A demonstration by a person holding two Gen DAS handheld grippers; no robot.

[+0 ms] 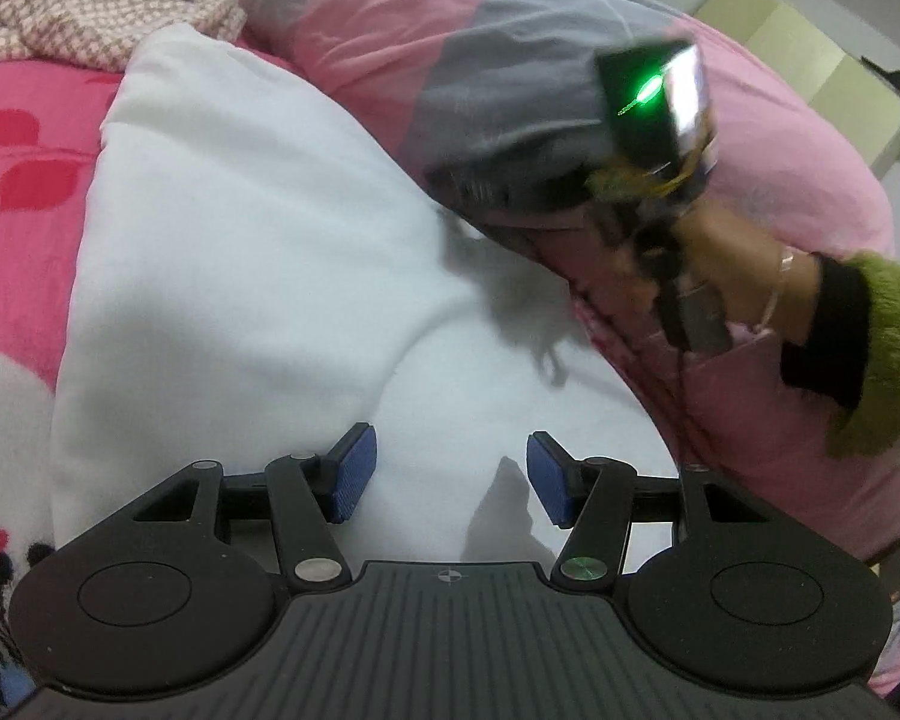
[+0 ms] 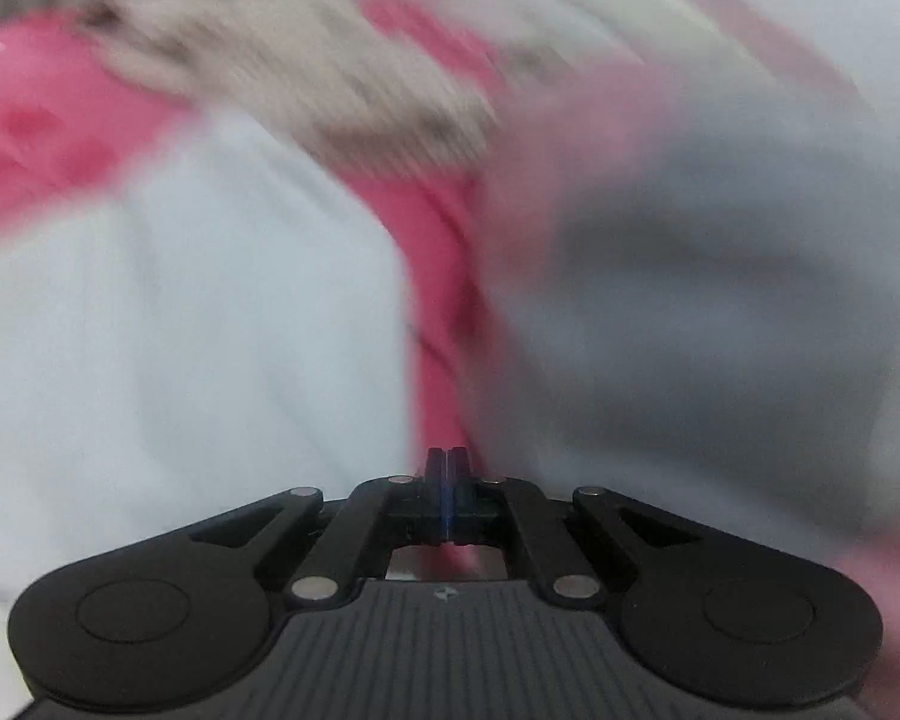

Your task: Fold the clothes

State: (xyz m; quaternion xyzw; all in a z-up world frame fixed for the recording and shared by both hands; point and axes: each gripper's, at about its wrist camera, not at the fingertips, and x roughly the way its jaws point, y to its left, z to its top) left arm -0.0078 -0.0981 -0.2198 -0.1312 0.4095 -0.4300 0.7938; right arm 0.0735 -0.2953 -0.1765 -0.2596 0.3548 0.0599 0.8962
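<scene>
Two risks. Left wrist: my left gripper (image 1: 452,474) hovers, jaws half-open and empty, over the white padded garment (image 1: 258,276) on the bed; closing now grabs nothing. Right wrist: right gripper (image 2: 447,468) jaws clamped on pink-grey fabric (image 2: 660,300), swinging fast enough it could slip.

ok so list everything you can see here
white garment: one, white, spread in the middle, under the left tongs
pink-grey cloth: one, pink and grey, lifted over the white garment's right side
checked cloth: one, beige check, crumpled top left
bedcover: one, pink with red shapes, under everything
boxes: cream, top right
left tongs: blue pads, open, nothing between
right tongs: shut; whether they hold cloth I cannot tell
hand: one, bracelet, green-trimmed black sleeve, right
</scene>
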